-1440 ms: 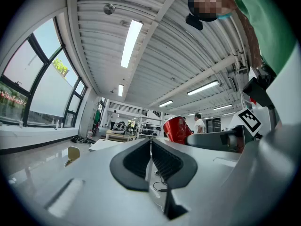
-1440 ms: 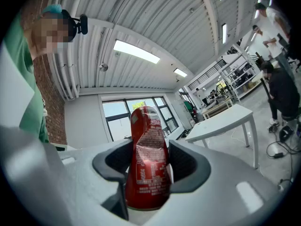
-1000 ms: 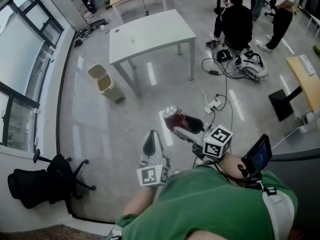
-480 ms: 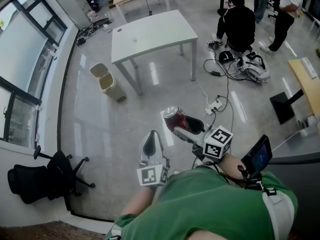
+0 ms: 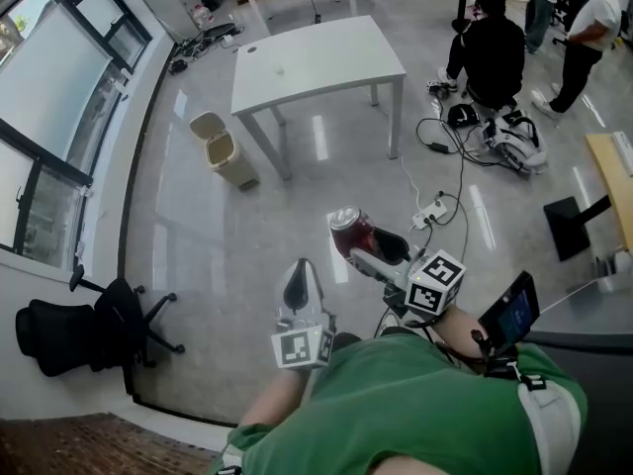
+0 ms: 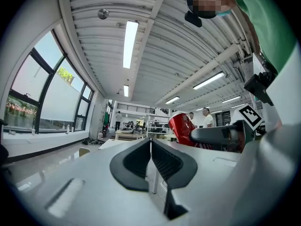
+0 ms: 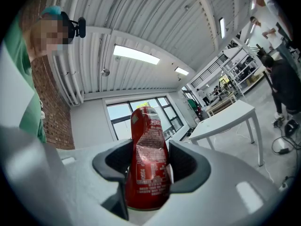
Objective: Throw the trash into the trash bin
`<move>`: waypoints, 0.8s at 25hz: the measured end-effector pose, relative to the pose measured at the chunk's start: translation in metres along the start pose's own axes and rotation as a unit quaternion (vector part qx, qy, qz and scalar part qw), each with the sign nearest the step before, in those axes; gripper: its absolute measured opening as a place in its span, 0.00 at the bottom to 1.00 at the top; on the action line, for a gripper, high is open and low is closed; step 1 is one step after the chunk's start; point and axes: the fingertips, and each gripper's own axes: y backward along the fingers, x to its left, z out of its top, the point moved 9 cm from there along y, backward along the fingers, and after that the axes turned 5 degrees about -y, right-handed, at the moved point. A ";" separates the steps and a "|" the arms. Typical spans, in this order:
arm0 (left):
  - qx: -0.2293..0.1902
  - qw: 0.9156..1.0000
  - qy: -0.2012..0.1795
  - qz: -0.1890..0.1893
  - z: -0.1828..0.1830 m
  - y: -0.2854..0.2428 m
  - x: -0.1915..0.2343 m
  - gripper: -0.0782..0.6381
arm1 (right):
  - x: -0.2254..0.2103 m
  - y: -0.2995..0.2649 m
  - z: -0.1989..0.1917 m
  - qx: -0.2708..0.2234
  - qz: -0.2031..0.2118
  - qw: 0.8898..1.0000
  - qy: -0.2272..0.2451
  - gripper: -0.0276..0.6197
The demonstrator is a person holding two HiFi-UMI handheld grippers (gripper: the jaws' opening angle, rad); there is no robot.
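Far left, a black swivel office chair [image 5: 69, 336] sits by the window wall, out of play. Ahead on the grey floor stands the target, a small beige plastic trash bin [image 5: 226, 152]. Its lid looks tipped up and its mouth looks open from here, and it is just beside the near leg of the white rectangular table [image 5: 316, 55]. Closer in, the left gripper [image 5: 300, 285] is held out front with its jaws pressed together and nothing between them, so that one is idle. Just to its right is the trash itself, a crushed red drink can [image 5: 347, 232]. The can is pinched at its dented waist by the right gripper [image 5: 370, 241], both dark pads hard against its sides, and it is held up in the air, well apart from the bin. I'd call this the carry step: pickup done, drop not yet made. The next move calls for closing the gap forward and to the left. The right gripper has to bring the can above the bin's open mouth, clear of the table leg, and only then part the jaws. If they part short of the rim, the can lands on the floor.
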 end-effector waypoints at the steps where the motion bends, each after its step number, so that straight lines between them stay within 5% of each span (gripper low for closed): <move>1: 0.003 1.000 -0.002 0.007 0.000 0.002 -0.002 0.13 | -0.002 0.002 0.000 0.001 0.002 1.000 -0.001 0.41; 8: 0.006 0.999 -0.026 0.030 -0.004 0.012 -0.013 0.13 | -0.007 0.005 -0.001 0.010 0.017 1.000 0.000 0.41; 20: 0.001 0.998 -0.006 0.069 -0.012 0.005 0.027 0.13 | -0.001 -0.049 -0.011 0.043 0.044 0.998 0.006 0.41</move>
